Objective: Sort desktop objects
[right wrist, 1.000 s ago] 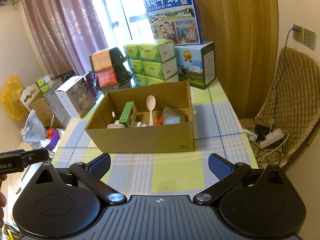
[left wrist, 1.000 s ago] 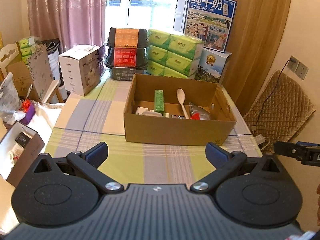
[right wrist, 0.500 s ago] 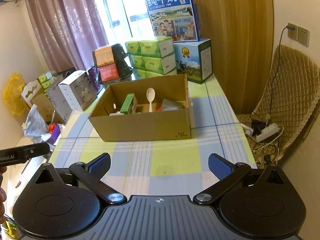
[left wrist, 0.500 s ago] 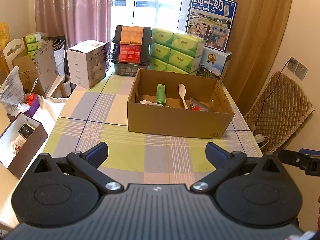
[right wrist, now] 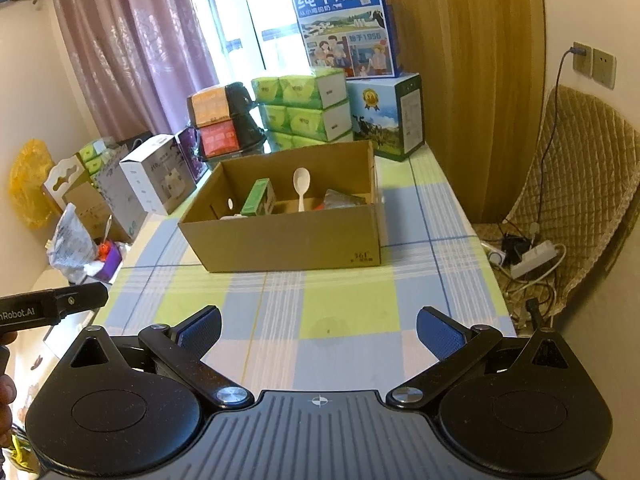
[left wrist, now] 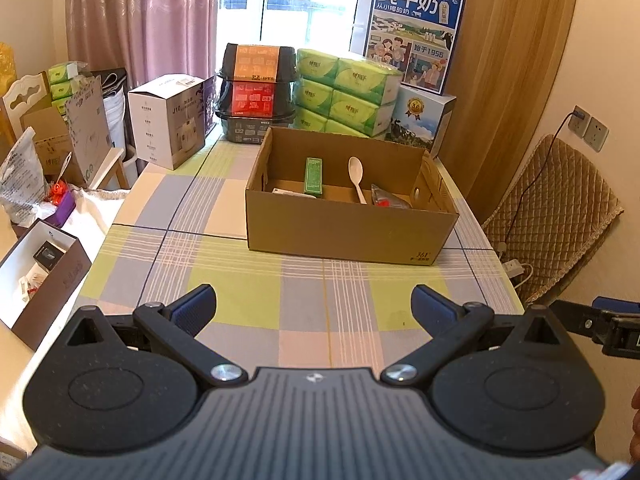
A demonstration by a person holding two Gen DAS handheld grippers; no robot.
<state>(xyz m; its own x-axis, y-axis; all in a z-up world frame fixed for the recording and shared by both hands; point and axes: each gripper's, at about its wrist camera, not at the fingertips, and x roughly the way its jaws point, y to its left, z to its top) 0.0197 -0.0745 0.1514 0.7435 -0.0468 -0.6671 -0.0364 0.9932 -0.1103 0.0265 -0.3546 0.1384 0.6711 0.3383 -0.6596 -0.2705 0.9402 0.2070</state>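
Above the checked tablecloth [left wrist: 256, 292], left gripper [left wrist: 314, 306] and right gripper [right wrist: 319, 330] gape wide, empty; cardboard box [left wrist: 344, 228] beyond.

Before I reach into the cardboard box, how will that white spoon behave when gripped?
The white spoon looks like thin plastic, so probably light and stiff. Its smooth, narrow handle may slip or twist between the pads. It leans against the cardboard box wall, so a nudge could topple it flat.

Tablecloth [left wrist: 248, 292] bare before cardboard box [left wrist: 344, 232].
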